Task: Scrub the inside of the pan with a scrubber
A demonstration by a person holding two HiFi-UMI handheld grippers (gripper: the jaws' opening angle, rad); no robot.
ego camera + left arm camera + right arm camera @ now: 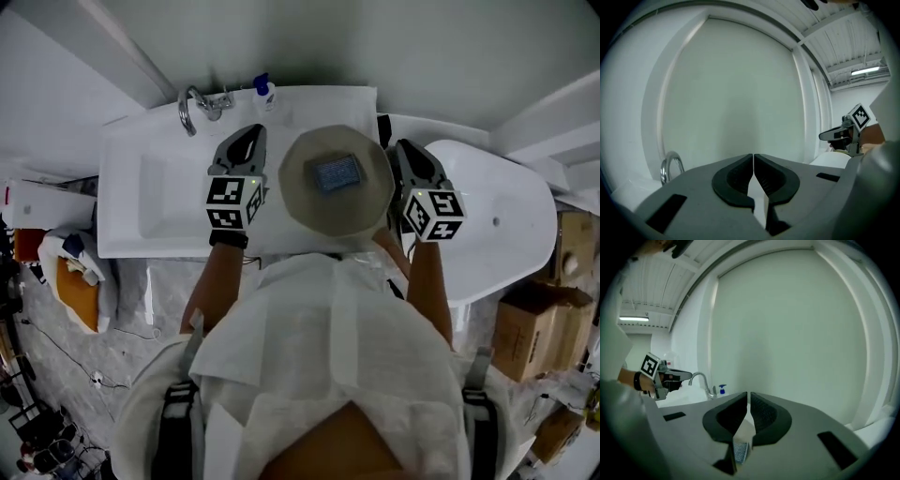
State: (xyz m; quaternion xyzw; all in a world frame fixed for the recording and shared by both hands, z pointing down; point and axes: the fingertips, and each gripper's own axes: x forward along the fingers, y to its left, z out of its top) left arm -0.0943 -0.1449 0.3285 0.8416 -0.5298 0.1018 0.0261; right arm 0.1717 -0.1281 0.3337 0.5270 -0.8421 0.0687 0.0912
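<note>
A round beige pan (375,202) sits on the right end of the white counter (122,159), with a blue-grey scrubber (336,173) lying flat inside it. My left gripper (246,141) hovers just left of the pan, jaws together and holding nothing (753,157). Right of the pan, my right gripper (405,150) has its jaws closed to a thin slit with nothing between them (748,394). Below that slit, the scrubber (740,452) and a strip of pan show in the right gripper view. Both grippers point towards the pale back wall.
A chrome faucet (192,108) and a blue-capped bottle (263,91) stand at the counter's back. The sink basin (169,197) lies left of the pan. A white tub (506,216) is at the right, with cardboard boxes (530,323) beyond it. An orange bag (80,291) lies on the floor at left.
</note>
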